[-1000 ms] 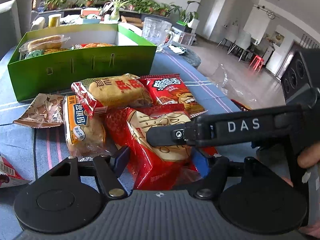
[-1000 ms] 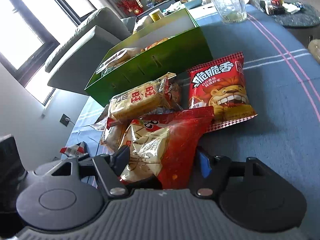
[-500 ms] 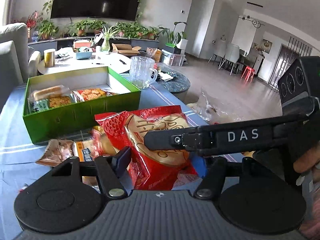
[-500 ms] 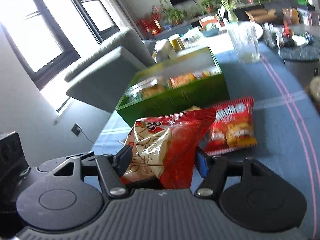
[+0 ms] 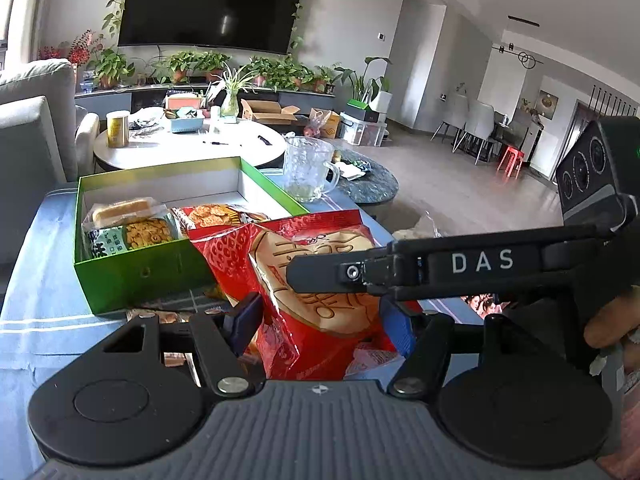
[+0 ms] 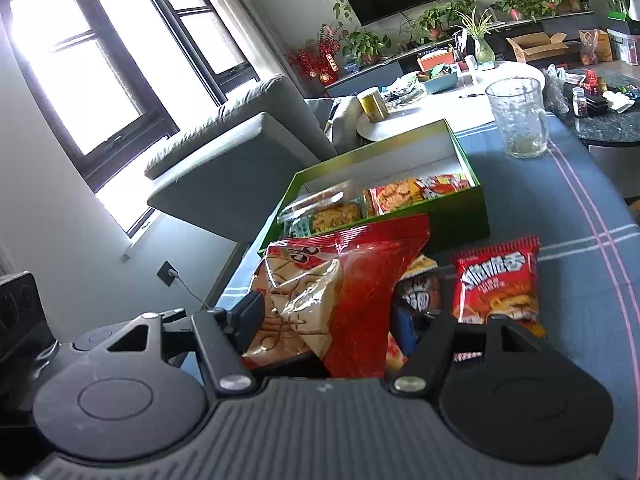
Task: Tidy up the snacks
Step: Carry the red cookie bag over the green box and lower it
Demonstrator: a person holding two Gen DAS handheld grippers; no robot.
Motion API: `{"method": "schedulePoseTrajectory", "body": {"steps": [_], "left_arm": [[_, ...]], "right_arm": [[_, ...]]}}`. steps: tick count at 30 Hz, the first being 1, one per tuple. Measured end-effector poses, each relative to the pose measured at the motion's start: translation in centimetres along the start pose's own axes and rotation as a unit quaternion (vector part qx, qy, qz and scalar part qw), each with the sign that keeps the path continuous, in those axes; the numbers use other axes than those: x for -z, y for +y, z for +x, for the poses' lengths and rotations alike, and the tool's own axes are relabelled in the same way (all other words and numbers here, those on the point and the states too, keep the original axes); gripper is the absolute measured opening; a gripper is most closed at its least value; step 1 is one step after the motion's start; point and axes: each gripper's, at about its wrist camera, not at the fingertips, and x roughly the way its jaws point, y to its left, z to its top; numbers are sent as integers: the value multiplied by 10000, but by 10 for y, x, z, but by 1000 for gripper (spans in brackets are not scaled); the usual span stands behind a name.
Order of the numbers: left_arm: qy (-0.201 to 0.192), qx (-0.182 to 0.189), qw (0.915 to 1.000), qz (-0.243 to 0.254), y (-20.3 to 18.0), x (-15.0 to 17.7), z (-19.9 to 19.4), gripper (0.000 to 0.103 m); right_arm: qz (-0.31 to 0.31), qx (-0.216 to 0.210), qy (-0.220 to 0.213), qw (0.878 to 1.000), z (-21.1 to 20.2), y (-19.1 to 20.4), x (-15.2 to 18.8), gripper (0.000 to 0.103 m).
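Observation:
Both grippers are shut on one large red snack bag (image 5: 316, 292), holding it in the air in front of the green box (image 5: 132, 276). My left gripper (image 5: 320, 320) holds its lower part. My right gripper (image 6: 326, 320) grips the same red bag (image 6: 344, 280), and one of its fingers (image 5: 440, 268) crosses the left wrist view. The green box (image 6: 452, 212) holds several snack packs at its near end; its far part is bare white. A red lion-print pack (image 6: 500, 288) and other packs lie on the blue tablecloth below.
A glass mug (image 5: 308, 168) stands right of the box's far end, also in the right wrist view (image 6: 518, 120). A grey sofa (image 6: 240, 152) is left of the table. A white round table (image 5: 188, 148) with clutter is behind.
Both grippers have lifted the red bag up off the snack pile and toward the green box. The packs on the cloth have dropped lower in view.

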Motion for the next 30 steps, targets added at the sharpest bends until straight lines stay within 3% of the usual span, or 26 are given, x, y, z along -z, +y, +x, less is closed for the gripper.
{"method": "schedulePoseTrajectory", "body": {"steps": [19,30], "left_arm": [[-102,-97,9999,69,32,-40,44,61],[-15,-303,9995,-116,68,-88,109,61]], "right_arm": [[-76,20,-149,9999,36,-11,-42,62],[-209,55,-100,9997,93,-34,-94,62]]}}
